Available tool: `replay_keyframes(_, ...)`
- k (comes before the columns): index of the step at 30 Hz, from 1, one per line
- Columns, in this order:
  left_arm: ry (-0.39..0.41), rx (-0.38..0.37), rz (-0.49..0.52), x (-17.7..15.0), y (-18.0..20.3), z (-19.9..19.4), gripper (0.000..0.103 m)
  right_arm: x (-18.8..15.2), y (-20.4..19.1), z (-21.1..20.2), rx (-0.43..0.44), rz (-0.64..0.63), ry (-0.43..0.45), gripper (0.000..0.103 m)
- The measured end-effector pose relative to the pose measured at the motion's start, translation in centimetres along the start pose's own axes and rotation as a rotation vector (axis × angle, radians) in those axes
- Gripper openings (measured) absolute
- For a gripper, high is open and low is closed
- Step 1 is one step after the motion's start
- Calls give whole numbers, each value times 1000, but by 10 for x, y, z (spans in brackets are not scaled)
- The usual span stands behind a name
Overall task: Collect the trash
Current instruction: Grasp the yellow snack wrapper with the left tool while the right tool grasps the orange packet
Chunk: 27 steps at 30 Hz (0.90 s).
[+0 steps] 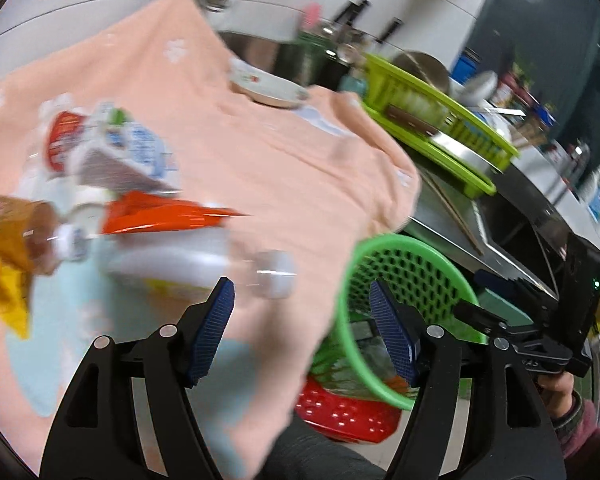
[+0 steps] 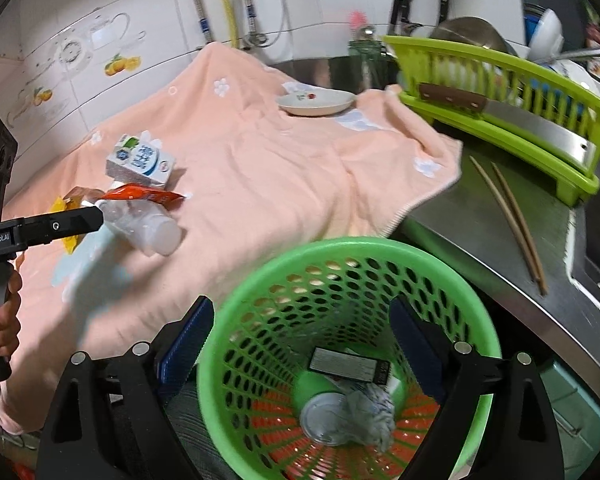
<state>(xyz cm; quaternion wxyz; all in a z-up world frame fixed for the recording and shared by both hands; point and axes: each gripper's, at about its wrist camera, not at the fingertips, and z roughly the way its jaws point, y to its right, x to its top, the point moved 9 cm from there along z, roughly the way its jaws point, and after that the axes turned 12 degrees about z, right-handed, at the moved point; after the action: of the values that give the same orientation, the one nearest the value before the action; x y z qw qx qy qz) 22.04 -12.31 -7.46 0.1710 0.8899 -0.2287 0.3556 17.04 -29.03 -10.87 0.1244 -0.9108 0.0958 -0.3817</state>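
Trash lies on a peach towel (image 2: 260, 168): a milk carton (image 2: 142, 159), an orange wrapper (image 2: 140, 195), a clear plastic bottle (image 2: 148, 228) and a yellow wrapper (image 1: 4, 292). My left gripper (image 1: 300, 328) is open and empty, just short of the bottle (image 1: 204, 260); it shows in the right wrist view (image 2: 100, 216) beside the bottle. My right gripper (image 2: 300, 344) is shut on the rim of a green mesh basket (image 2: 476, 344), which holds a can, crumpled paper and a dark packet. The basket also shows in the left wrist view (image 1: 404, 276).
A white plate (image 2: 316, 104) sits at the towel's far edge. A lime dish rack (image 2: 500, 88) with a cleaver stands at the right. Two chopsticks (image 2: 512, 216) lie on the steel counter. A red basket (image 1: 344, 412) sits below the counter edge.
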Motion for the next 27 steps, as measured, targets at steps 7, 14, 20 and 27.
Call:
replay_keyframes(7,61,204,-141,-13,-81,-46,69,5,-48,14,59,-81,-17,86)
replay_keyframes(14,98,394,-270,-28,-154,-88,69,11,-102,28,121,-164,-29,86)
replay_keyframes(20,82,441,-360,-46,-197,-97,71,16,-152,40,170,-255,-34,86)
replay_keyframes(27,55,428,-428,-58,-221,-84,71,25,-201,55,205,-356,-30,81)
